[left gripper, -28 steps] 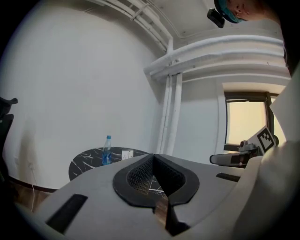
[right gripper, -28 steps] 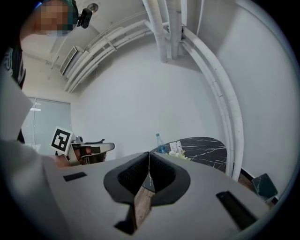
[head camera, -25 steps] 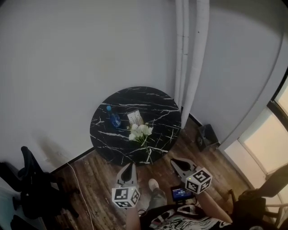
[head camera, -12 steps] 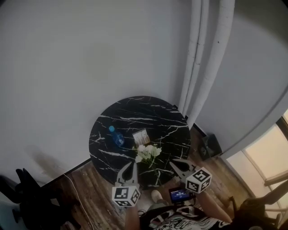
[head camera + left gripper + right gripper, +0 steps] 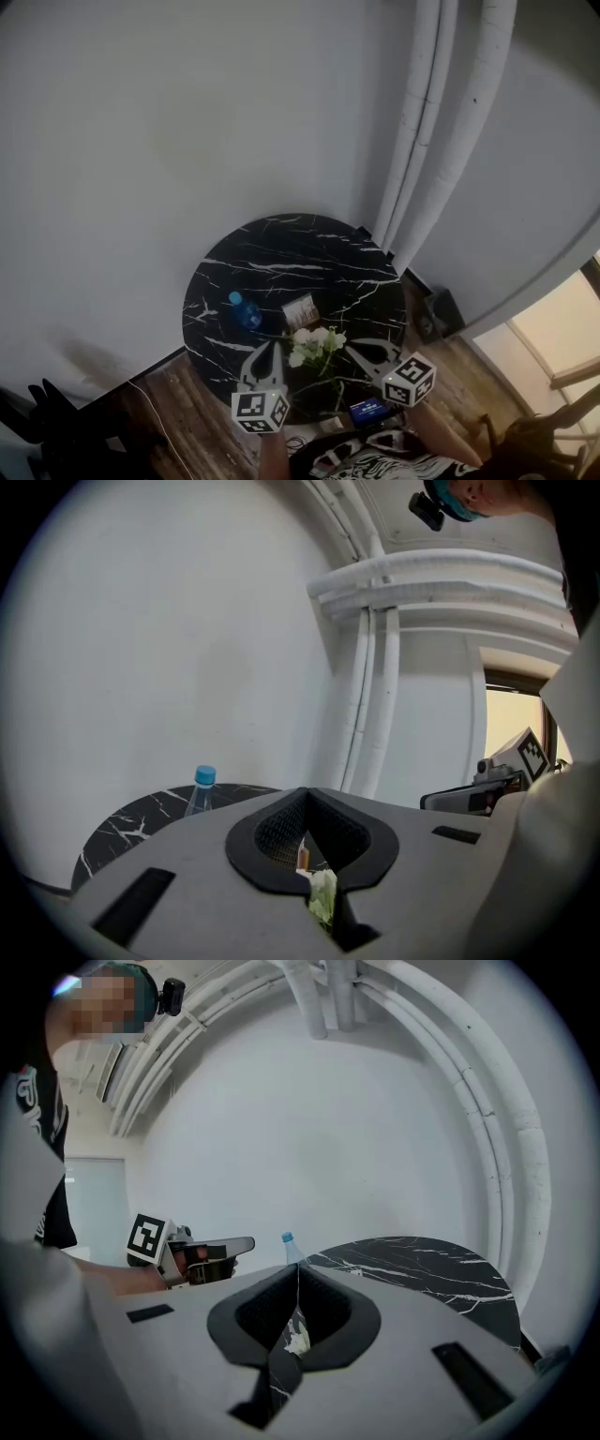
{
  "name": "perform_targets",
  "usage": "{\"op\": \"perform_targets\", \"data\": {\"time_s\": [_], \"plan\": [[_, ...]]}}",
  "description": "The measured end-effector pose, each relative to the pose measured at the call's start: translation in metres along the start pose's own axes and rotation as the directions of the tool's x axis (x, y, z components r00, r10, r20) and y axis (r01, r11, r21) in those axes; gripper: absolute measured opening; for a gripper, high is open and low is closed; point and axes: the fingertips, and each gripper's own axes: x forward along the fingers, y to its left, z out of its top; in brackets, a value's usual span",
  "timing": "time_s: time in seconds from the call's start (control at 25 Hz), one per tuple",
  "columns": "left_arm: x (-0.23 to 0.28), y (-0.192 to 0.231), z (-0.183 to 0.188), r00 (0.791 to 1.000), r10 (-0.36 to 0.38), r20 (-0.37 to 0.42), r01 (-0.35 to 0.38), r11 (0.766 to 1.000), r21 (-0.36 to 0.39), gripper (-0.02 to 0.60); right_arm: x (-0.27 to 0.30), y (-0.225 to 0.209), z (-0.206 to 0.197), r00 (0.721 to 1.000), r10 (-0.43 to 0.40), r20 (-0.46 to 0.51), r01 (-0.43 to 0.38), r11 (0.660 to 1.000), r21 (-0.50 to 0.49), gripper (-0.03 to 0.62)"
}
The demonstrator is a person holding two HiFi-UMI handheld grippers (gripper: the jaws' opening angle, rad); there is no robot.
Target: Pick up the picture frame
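- On a floor of dark wooden planks (image 5: 178, 412), against a plain white wall, a round table (image 5: 281, 258) is standing. Its top is looking like black marble with thin white veins, smooth and a little glossy.
- Near the middle of this top the picture frame (image 5: 300, 310) is sitting, a small rectangle with a pale face and a brownish edge. No gripper is touching it.
- Just to its left a bottle (image 5: 246, 312) of clear plastic with a blue cap is standing upright. What is inside it I cannot tell.
- Between the frame and the person, a bunch of white flowers (image 5: 316, 341) with green stems is standing. Whether a vase is holding them I cannot tell.
- The left gripper (image 5: 266, 349), made of matt grey plastic with black meshed pads, is hovering over the near edge of the table. Its jaws are clenched together with nothing between them.
- The right gripper (image 5: 356, 351) is hovering on the other side of the flowers, and its jaws are also pressing together, empty.
- Behind the table, thick white pipes (image 5: 441, 141) are running up the wall.
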Motion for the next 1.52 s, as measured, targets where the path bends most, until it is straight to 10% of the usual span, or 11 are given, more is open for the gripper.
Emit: {"op": "perform_targets", "data": {"time_s": [1.52], "plan": [[0.043, 0.030, -0.047, 0.992, 0.041, -0.122, -0.044, 0.999, -0.027, 0.014, 0.035, -0.064, -0.028, 0.987, -0.109, -0.122, 0.103, 0.993, -0.058, 0.018]]}}
